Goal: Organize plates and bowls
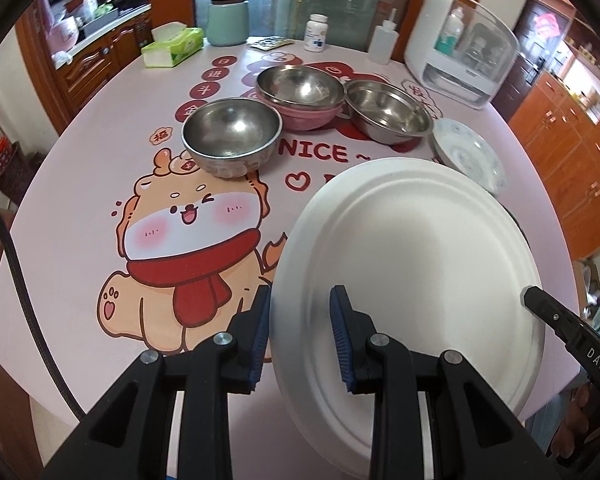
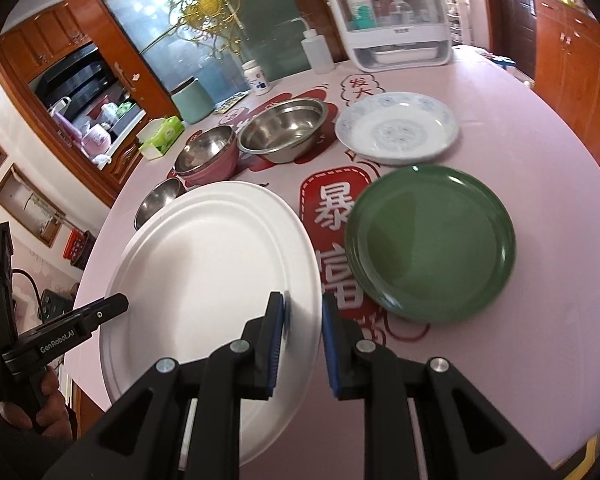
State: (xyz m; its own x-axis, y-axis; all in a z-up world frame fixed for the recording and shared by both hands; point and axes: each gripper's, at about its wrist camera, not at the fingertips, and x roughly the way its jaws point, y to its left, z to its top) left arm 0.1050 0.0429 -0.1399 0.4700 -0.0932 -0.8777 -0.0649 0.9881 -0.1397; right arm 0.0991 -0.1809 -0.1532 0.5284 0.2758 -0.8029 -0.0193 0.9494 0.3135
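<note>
Both grippers grasp the same white paper plate [image 1: 412, 264], one on each side of its rim, and the plate is tilted, lifted clear of the bench [image 1: 80, 208] near the bench's near edge.

Left gripper [image 1: 300, 332]: blue-padded fingers [image 1: 342, 340] clenched on the plate's left rim, one finger on top, one underneath.

Right gripper [image 2: 302, 344]: fingers [image 2: 276, 344] clenched on the plate's right rim in the same way. Its black tip also shows at the plate's far-right rim in the left wrist view.

A hand [image 2: 46, 408] grips the left gripper's handle at the lower left of the right wrist view.

Other items on the bench:
- Green plate [image 2: 430, 244], flat, just right of the white plate, apart from it.
- Blue-patterned white plate [image 2: 398, 128], behind the green plate, toward the far right edge.
- Large steel bowl [image 2: 282, 130], left of the patterned plate, near mid-bench.
- Steel bowl [image 1: 300, 86] nested in a pink bowl [image 1: 308, 116], left of the large bowl.
- Small steel bowl [image 1: 232, 132], alone, nearest the left edge of the group.

Far edge of the bench: tissue box [image 1: 172, 46], green canister [image 1: 228, 20], white pill bottle [image 1: 316, 34], squeeze bottle [image 1: 384, 40], white cabinet with clear cover [image 1: 464, 48].
</note>
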